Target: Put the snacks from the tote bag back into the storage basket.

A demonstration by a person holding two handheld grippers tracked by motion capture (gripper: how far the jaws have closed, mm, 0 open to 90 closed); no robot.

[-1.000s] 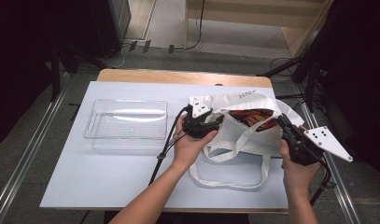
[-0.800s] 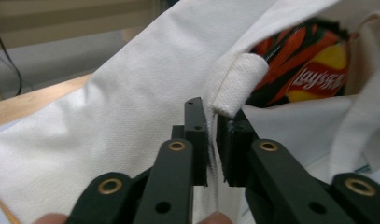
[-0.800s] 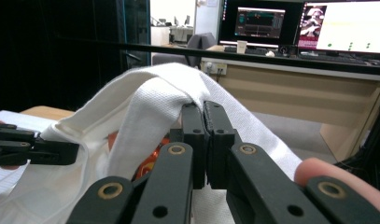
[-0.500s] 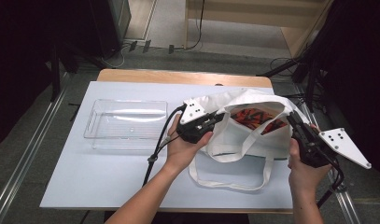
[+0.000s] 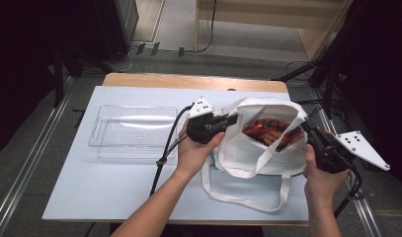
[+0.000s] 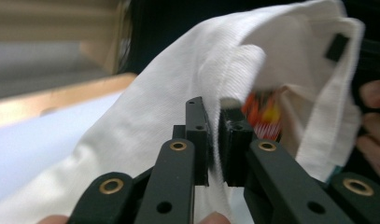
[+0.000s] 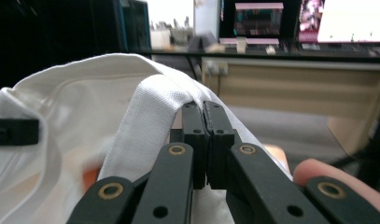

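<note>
One white tote bag [image 5: 260,148] sits right of one clear plastic tray [image 5: 132,132]. Two grippers, left gripper [image 5: 231,120] and right gripper [image 5: 307,127], each clamp its rim, spreading it.

tote bag [image 5: 258,148] lifted upright, mouth pulled wider (packets showing)

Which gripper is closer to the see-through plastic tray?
Left. The left gripper is clamped on the white bag's near rim, just beside the clear tray. The right gripper grips the bag's far rim, with the whole bag between it and the tray.
</note>
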